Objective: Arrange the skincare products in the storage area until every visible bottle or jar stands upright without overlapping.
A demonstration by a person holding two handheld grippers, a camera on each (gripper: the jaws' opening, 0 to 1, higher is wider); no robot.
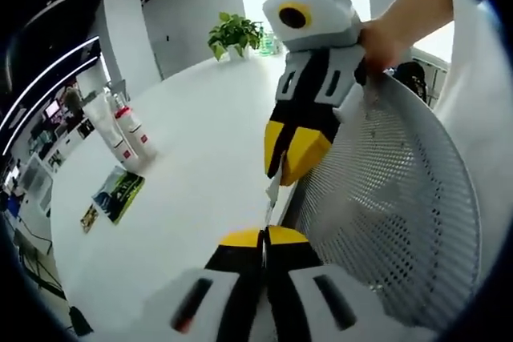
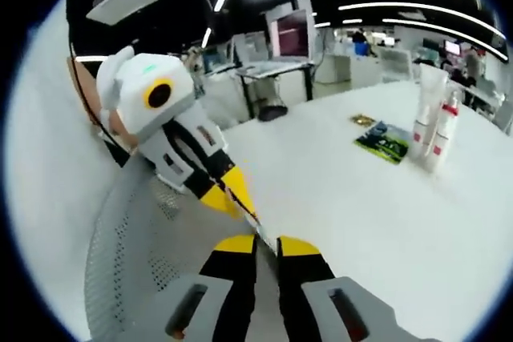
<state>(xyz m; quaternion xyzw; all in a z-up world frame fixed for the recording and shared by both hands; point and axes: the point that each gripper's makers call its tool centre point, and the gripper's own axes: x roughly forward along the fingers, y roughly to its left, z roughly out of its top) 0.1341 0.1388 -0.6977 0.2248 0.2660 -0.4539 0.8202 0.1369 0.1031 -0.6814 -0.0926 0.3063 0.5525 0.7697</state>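
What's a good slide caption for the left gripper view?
Both grippers, left and right, meet at the edge of a white mesh chair back beside a white table holding skincare bottles.

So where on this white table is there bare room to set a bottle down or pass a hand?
Most of the white table is bare: the wide stretch between the bottles with the leaflets beside them and the mesh chair back, and on toward the potted plant. It is crowded at the table edge, where the left gripper and right gripper meet.

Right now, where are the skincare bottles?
The skincare bottles stand upright together on the white table, beside the green leaflet; far from both grippers.
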